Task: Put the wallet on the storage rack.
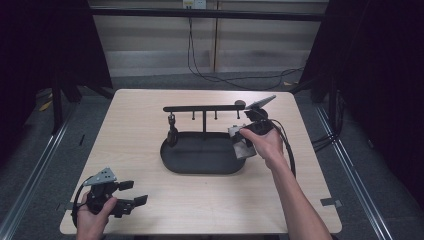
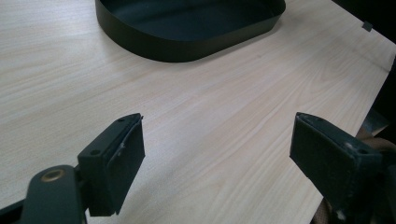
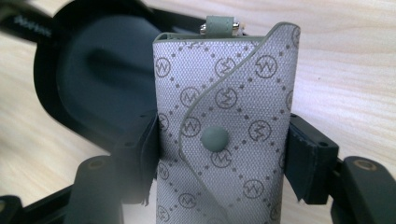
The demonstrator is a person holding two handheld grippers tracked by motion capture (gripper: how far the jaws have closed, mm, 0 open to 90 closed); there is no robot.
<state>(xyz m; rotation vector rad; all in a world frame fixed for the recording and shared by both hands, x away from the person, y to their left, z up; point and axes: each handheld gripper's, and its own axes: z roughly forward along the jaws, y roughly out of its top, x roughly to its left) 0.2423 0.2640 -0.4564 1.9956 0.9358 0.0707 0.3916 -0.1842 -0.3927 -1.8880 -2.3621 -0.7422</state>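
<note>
a pale wood table (image 1: 150, 115) lies under both claws. a black oval tray (image 1: 200, 170) sits well ahead of the left claw (image 1: 134, 192), its right end just below the right claw (image 3: 223, 149). that claw grips a grey patterned pouch (image 3: 233, 84). a rack (image 1: 200, 108) rises from the tray, left of the right claw. a cable (image 1: 210, 75) trails on the floor far beyond.

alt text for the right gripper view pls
A grey patterned key pouch with a round snap button is clamped between the right gripper's two black jaws. Behind it are a black oval tray and the pale wooden table.
</note>
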